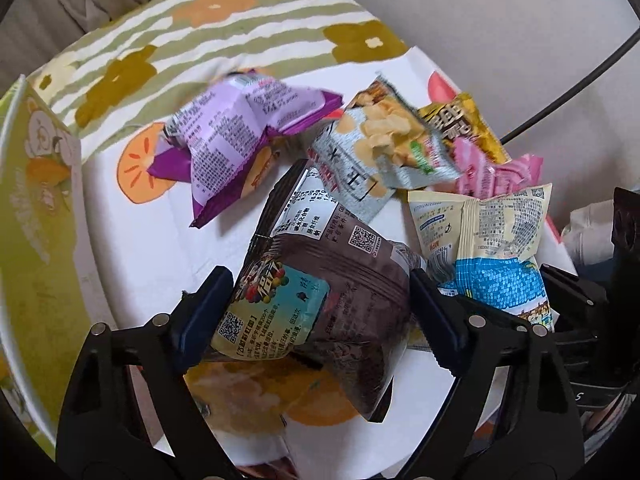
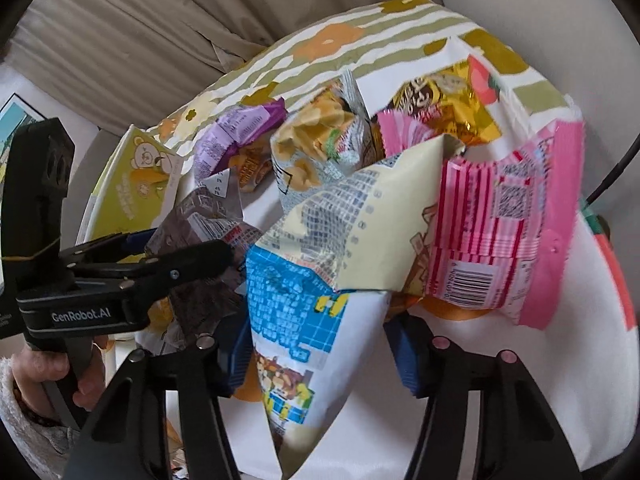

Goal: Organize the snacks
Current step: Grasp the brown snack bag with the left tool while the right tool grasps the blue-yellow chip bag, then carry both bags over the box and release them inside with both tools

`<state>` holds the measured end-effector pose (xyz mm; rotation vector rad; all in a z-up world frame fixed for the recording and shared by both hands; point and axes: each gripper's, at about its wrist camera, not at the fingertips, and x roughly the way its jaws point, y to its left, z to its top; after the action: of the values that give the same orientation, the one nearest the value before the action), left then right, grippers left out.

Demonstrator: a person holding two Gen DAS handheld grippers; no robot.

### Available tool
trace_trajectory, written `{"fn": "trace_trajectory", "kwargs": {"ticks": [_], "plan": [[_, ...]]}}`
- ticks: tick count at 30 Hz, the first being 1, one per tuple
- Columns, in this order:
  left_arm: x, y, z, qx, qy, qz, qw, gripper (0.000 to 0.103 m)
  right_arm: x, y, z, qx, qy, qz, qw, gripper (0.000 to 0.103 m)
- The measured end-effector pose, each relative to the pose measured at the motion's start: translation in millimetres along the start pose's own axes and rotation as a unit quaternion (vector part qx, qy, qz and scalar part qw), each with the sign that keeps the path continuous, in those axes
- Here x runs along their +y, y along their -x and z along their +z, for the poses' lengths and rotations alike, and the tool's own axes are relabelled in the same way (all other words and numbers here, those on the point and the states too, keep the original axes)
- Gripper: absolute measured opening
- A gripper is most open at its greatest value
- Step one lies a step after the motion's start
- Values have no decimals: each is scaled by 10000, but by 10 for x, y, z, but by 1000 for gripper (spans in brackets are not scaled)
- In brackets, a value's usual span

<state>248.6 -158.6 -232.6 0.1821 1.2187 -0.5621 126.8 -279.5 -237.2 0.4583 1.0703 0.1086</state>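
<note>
My left gripper (image 1: 320, 300) is shut on a brown snack bag (image 1: 320, 280) and holds it above the table; it also shows at the left of the right wrist view (image 2: 192, 268), with the brown bag (image 2: 200, 216) in it. My right gripper (image 2: 316, 352) is shut on a cream and blue snack bag (image 2: 320, 272), which also shows in the left wrist view (image 1: 492, 248). A purple bag (image 1: 232, 136), a chips bag (image 1: 384, 144), a gold bag (image 1: 464, 124) and a pink bag (image 2: 504, 224) lie on the table behind them.
A yellow-green box (image 1: 36, 208) stands at the left edge of the table. The tablecloth (image 1: 136, 232) is white with orange fruit prints; a striped floral cloth (image 1: 224, 28) lies behind. A black cable (image 1: 580, 84) runs at the right. A curtain (image 2: 140, 32) hangs behind.
</note>
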Motion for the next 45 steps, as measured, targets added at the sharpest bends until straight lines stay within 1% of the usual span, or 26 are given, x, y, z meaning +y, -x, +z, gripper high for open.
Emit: {"fn": "trace_trajectory", "kwargs": {"ticks": [6,13,17,23,26,30,34,37,40,41,45], "plan": [[-66,269,32,-272,65,-25,9996,86,63,244,12,-146,328,-195,9992,55],[-165,624,71,-674,203,-31,9975,86,103,549,99,-307,569,-227,9976,55],[-174,866,117,-968,395,-99,9945,86,179,711,182,-426,776,-218,9958,55],[-138,1262,167,-1449,632,-35,9874,86,369,929,335,-619,1211,-130,9906,55],[-63,1496,177,-1707,741,98,9825,86,491,1008,425,-702,1459,-45,9868,55],[155,1782,156,-1971,955,302,9753,86,748,1049,560,-763,1811,100,9805,55],[458,2016,69,-2139,1177,535,9683,86,1132,1003,682,-790,2107,298,9739,55],[785,2182,-24,-2230,1406,719,9619,86,1442,904,717,-748,2305,478,9690,55],[1133,2316,-150,-2267,1631,864,9563,86,1725,766,741,-686,2520,589,9635,55],[1208,2346,-199,-2264,1671,905,9553,86,1812,721,748,-671,2580,632,9617,55],[1718,2431,-371,-2133,1876,1142,9520,86,2229,509,735,-584,2734,813,9567,55]]}}
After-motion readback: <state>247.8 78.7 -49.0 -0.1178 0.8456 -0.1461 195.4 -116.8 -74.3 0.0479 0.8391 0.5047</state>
